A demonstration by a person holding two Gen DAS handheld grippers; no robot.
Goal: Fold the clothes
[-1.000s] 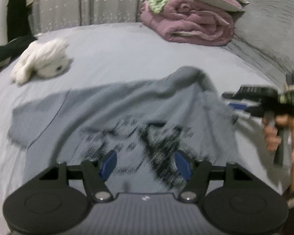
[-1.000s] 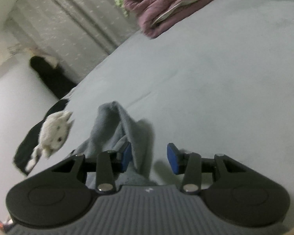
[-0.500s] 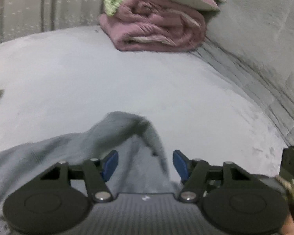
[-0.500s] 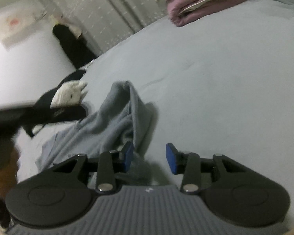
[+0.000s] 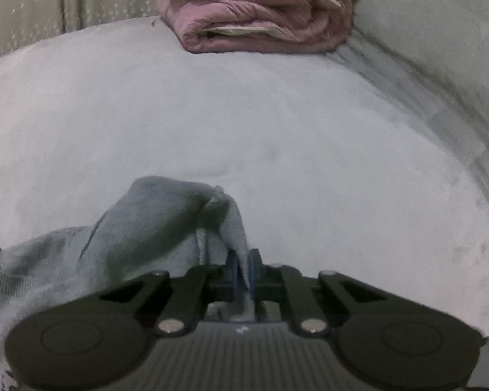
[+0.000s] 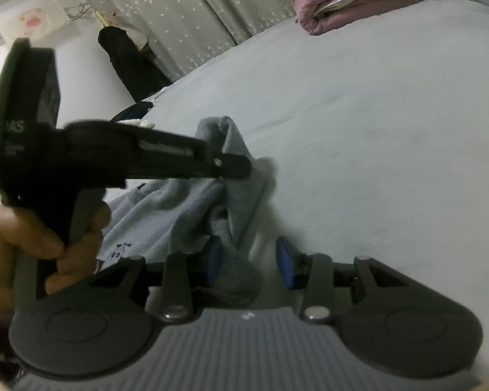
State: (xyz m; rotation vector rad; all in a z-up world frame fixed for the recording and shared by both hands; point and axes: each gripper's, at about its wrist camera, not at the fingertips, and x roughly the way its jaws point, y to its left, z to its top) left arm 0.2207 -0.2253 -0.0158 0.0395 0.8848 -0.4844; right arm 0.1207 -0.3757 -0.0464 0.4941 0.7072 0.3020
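Wide pale grey bedsheet (image 5: 244, 114) fills both views; a rolled mauve quilted blanket (image 5: 260, 16) sits at the far edge, well apart from the work. The task's thing, a soft grey-blue knit sweatshirt with a dark chest print (image 6: 166, 208), lies rumpled on the sheet near the cameras, one part drawn up into a peak, the rest trailing off to the left. Left gripper (image 5: 243, 272): blue pads clenched together on a thin ridge of that cloth. Right gripper (image 6: 248, 262): jaws released and apart, a bunched lump of the same garment lying between them, touching the left pad only. The hand (image 6: 32, 228) holding the left tool shows in the right view. Risks, as I judge them: the left pinch holds only a narrow fold, so a brisk pull could slip the knit free; it may also have caught more than one layer, dragging the body along and skewing any crease. If the right tongs close where they sit, they take a wad rather than an edge, leaving a lumpy fold.
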